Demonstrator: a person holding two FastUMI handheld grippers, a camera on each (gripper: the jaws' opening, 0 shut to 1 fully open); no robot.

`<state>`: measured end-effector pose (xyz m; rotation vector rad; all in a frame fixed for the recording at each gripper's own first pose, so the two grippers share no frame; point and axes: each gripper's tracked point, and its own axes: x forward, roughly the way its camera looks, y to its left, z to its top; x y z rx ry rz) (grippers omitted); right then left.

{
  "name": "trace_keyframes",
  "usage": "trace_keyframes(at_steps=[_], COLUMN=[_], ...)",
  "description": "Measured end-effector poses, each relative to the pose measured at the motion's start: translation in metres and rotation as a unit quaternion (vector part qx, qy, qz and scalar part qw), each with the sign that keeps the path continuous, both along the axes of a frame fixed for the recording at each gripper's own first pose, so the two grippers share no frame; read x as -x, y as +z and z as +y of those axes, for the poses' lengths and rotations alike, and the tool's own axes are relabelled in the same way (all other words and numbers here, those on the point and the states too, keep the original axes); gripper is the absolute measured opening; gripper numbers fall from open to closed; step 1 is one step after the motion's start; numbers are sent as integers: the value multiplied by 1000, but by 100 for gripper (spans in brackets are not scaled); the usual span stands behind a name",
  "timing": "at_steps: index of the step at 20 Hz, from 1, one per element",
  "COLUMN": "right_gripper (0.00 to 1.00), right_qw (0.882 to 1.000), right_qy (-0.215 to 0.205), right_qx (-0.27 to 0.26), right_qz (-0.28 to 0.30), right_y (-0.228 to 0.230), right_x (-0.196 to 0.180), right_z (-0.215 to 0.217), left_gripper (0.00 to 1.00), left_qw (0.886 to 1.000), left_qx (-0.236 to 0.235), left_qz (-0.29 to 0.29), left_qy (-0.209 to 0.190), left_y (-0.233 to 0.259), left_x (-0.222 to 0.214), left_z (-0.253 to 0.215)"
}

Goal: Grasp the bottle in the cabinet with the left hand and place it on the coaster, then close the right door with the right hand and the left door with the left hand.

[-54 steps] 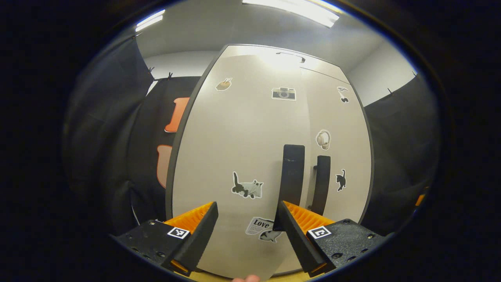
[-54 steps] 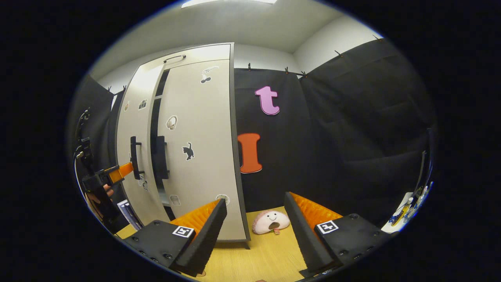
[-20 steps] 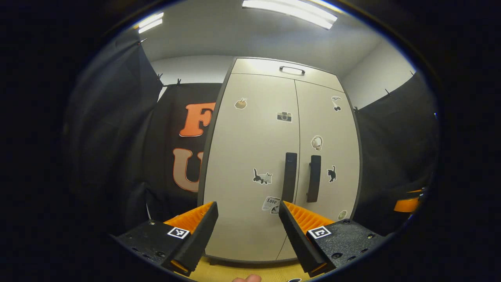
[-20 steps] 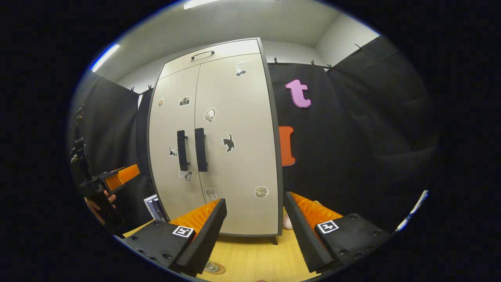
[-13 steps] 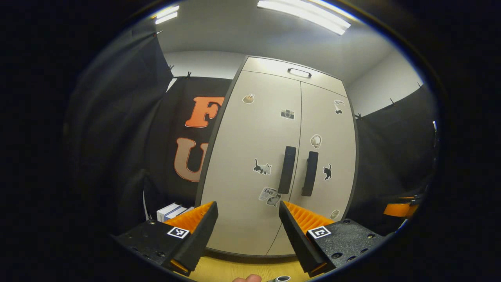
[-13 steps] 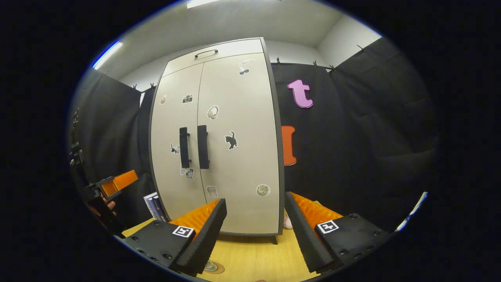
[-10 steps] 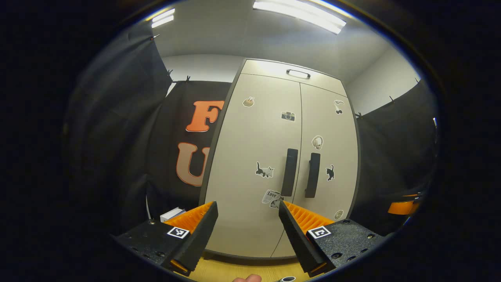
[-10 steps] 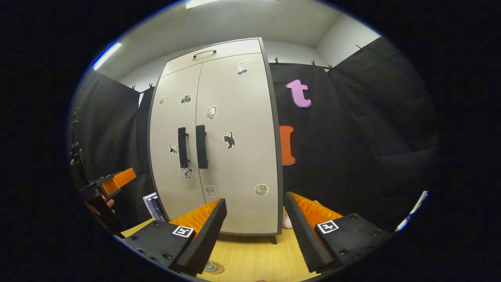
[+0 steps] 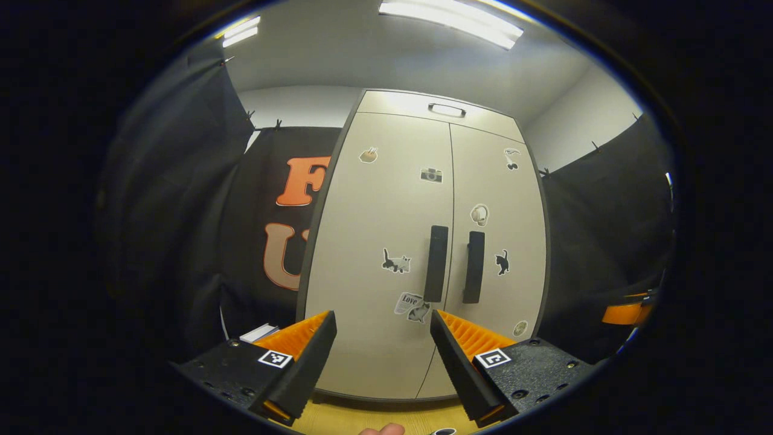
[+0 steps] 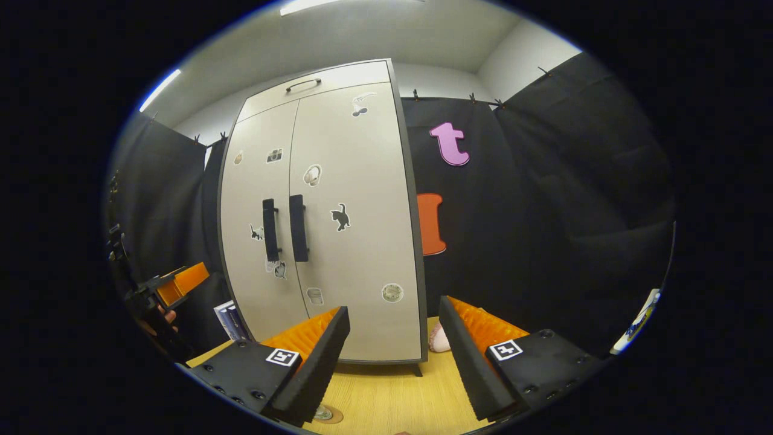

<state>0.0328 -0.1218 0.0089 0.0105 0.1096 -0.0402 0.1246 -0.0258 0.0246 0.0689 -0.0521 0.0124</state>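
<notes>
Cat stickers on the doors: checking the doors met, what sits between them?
Left gripper view: two door handles, side by side, between the grey cat sticker and black one.

You have the cabinet (image 10: 320, 211) standing on the table (image 10: 392, 393), its left door (image 9: 374, 254) and right door (image 9: 495, 241) meeting side by side, each handle beside that seam. Left of the cabinet lie the books (image 10: 228, 320). At the cabinet's right foot sits a plush toy (image 10: 438, 339). In front of the cabinet lies the coaster (image 10: 326, 414).
</notes>
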Motion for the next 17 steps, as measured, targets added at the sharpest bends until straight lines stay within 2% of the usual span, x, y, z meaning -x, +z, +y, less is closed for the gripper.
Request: trace_keyframes(at_steps=[6, 7, 9, 17], right_gripper=[98, 98, 98, 98], right_qw=[1000, 1000, 1000, 1000], right_qy=[-11, -12, -12, -14], right_qx=[-4, -5, -8, -12], right_qz=[-3, -4, -5, -6], right_y=[1, 1, 1, 1], right_x=[0, 0, 0, -2], right_z=[-13, -14, -15, -18], left_gripper=[95, 98, 95, 95], left_qw=[1000, 1000, 1000, 1000], left_qx=[-6, -7, -6, -6], left_qz=[0, 1, 1, 0], left_qy=[-9, -9, -11, -9], left_y=[-2, -2, -3, -3], left_x=[-9, -10, -11, -12], left_z=[-12, -12, -15, -15])
